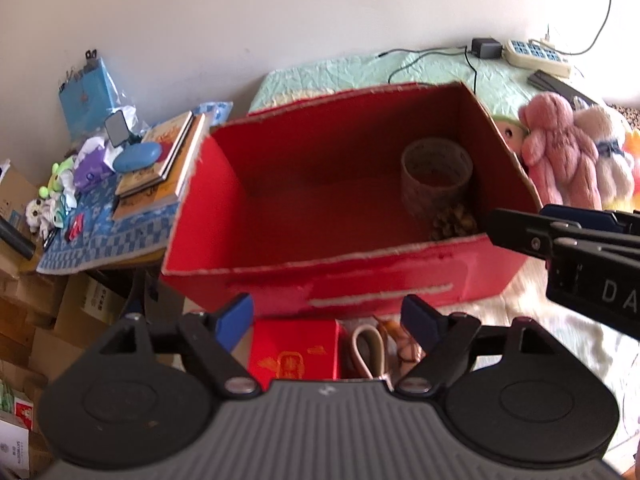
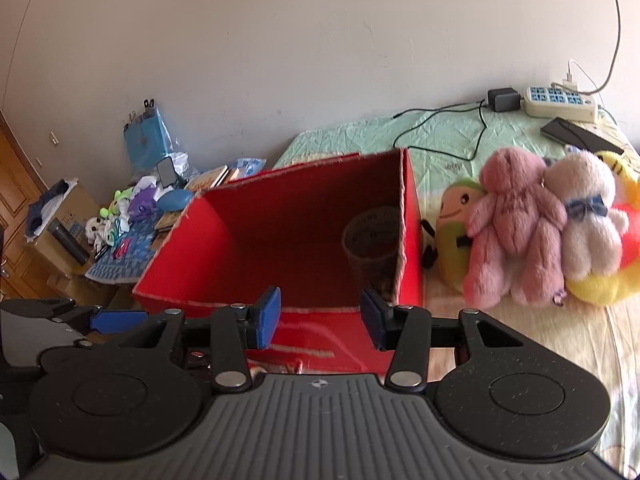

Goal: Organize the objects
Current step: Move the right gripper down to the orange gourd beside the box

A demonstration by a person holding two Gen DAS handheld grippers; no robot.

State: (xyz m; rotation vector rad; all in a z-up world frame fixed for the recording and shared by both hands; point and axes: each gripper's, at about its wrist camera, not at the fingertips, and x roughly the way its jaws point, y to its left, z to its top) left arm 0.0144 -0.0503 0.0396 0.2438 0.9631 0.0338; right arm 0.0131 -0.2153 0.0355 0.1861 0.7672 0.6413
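Observation:
An open red cardboard box (image 1: pixel 304 168) (image 2: pixel 280 220) stands on the bed. Inside, at its right end, sit a brown tape roll (image 1: pixel 436 176) (image 2: pixel 372 240) and a small pine cone (image 1: pixel 454 222). My left gripper (image 1: pixel 326 320) hovers open before the box's front wall, above a small red gift box (image 1: pixel 296 356) and a looped pink strap (image 1: pixel 368 350). My right gripper (image 2: pixel 320 318) is open and empty near the box's front right corner. Right of the box lie a pink plush bear (image 2: pixel 516 220) (image 1: pixel 556 148), a white bear (image 2: pixel 584 216), a green plush (image 2: pixel 452 232) and a yellow plush (image 2: pixel 608 284).
A power strip (image 2: pixel 560 102), an adapter (image 2: pixel 502 99) with its cable and a dark phone (image 2: pixel 576 134) lie at the bed's far end. Left of the bed, a low table (image 1: pixel 100 240) holds books (image 1: pixel 160 164), a blue case (image 1: pixel 136 158) and small toys. Cardboard boxes (image 1: pixel 48 312) are stacked below.

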